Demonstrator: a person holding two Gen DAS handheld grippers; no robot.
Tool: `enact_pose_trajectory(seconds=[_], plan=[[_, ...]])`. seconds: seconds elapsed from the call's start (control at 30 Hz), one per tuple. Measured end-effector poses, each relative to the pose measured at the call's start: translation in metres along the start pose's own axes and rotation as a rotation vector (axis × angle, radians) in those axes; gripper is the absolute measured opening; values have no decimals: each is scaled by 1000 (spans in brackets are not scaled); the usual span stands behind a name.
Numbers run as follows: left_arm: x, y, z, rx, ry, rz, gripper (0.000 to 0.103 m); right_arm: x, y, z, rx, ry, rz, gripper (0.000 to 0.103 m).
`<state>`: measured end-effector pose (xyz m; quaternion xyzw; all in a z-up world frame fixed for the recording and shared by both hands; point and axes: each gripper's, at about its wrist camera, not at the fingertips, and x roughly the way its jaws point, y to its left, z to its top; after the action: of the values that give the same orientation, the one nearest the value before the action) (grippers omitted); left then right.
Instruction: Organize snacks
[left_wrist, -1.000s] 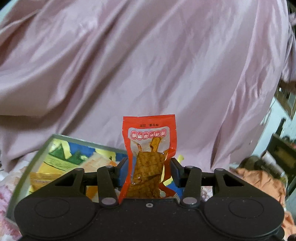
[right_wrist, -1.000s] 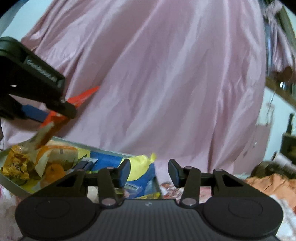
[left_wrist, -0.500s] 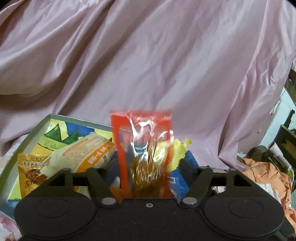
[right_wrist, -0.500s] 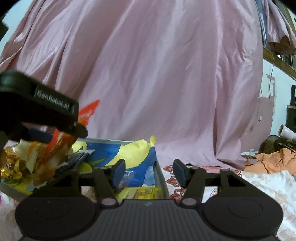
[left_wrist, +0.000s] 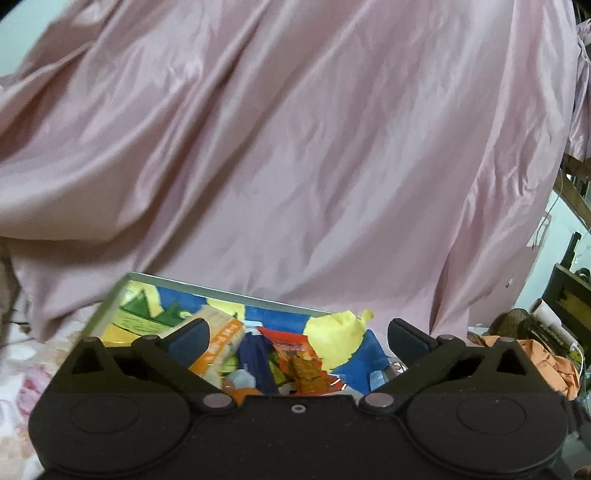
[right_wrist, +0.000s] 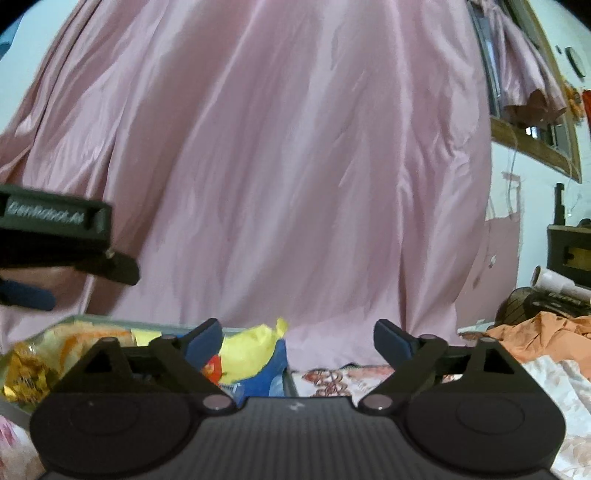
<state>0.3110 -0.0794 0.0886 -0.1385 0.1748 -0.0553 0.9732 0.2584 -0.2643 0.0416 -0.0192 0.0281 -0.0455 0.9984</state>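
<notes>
Lying among other packets in a shallow metal tray (left_wrist: 225, 293), the red snack pouch (left_wrist: 301, 360) is seen flat, its clear window showing ridged brown pieces, with nothing pinching it. A pale orange-printed bag (left_wrist: 218, 332) and a dark blue packet (left_wrist: 258, 360) are packed just beside it, and a crumpled gold wrapper (right_wrist: 24, 373) is seen at the tray's near left in the right wrist view. The left tool (left_wrist: 297, 334) is held above the tray, its jaws opening wide and nothing gripped between them; the right tool (right_wrist: 297, 338) is likewise opening and empty, aimed past the tray's right edge. Glossy film is judged slippery and easily creased, so a later grasp could slide off or drag a neighbouring packet out, since the pile is loose and overlapping. A torn yellow sheet (left_wrist: 338, 339) curls above the tray's blue lining and could be caught. Behind, smooth pink satin cloth (left_wrist: 295, 147) is draped in soft folds.
</notes>
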Motion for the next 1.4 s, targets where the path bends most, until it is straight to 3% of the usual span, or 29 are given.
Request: enact_pose_trajectory(seconds=[0.27, 0.53, 0.9, 1.4], plan=[[-59, 13, -3, 5, -51, 52, 102, -44, -3, 19, 14, -98, 8, 103], [-122, 30, -22, 25, -77, 92, 102, -90, 2, 28, 0, -143, 46, 103], [-186, 47, -53, 49, -90, 129, 102, -153, 9, 19, 24, -124, 112, 103], [-230, 69, -87, 29, -83, 158, 102, -204, 18, 3, 5, -86, 135, 103]])
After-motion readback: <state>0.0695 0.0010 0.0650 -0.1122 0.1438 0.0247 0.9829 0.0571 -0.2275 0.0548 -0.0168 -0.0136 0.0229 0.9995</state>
